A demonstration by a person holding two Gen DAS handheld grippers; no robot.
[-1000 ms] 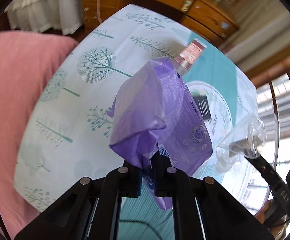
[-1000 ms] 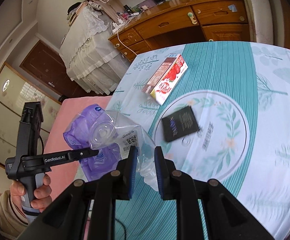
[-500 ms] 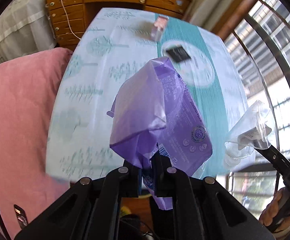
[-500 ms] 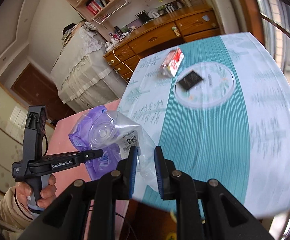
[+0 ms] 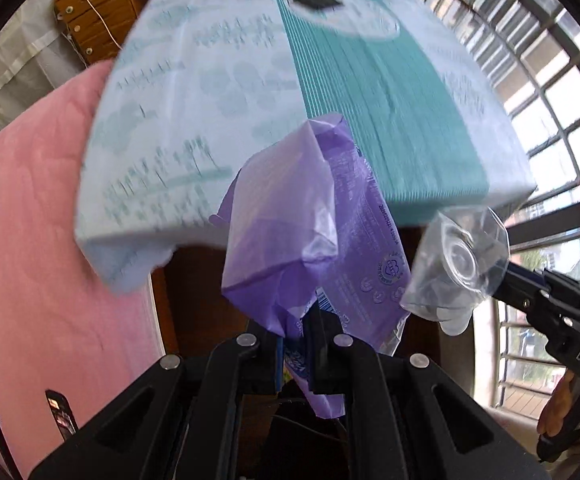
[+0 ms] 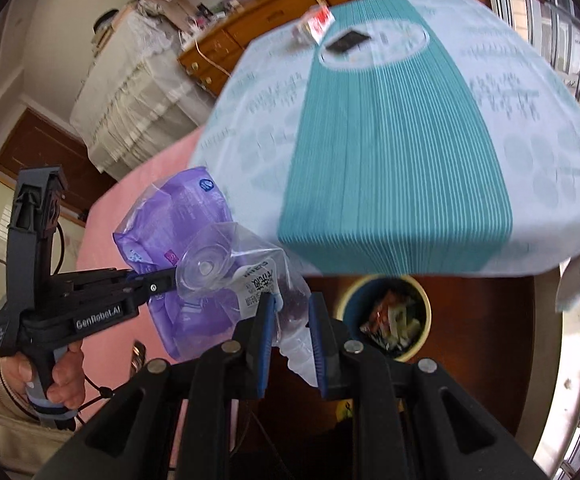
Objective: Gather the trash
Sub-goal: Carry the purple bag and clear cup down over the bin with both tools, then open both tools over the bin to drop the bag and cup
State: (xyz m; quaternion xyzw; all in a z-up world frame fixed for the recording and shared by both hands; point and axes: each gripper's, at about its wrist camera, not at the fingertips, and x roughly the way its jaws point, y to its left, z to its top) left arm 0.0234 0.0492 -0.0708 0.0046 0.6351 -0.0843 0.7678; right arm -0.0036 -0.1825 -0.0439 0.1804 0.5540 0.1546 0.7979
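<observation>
Both grippers have pulled back off the surface (image 6: 393, 152): left gripper (image 5: 295, 354) clamped on purple wrapper (image 5: 309, 240), right gripper (image 6: 290, 336) clamped on clear bottle (image 6: 242, 276); bin (image 6: 385, 316) now below, drop looks next.

Both wrist views downward, sharing table (image 5: 389, 92)

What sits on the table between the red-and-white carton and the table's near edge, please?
In the right wrist view, a dark flat packet lies just this side of the carton; beyond it, bare tablecloth runs to the edge.
</observation>
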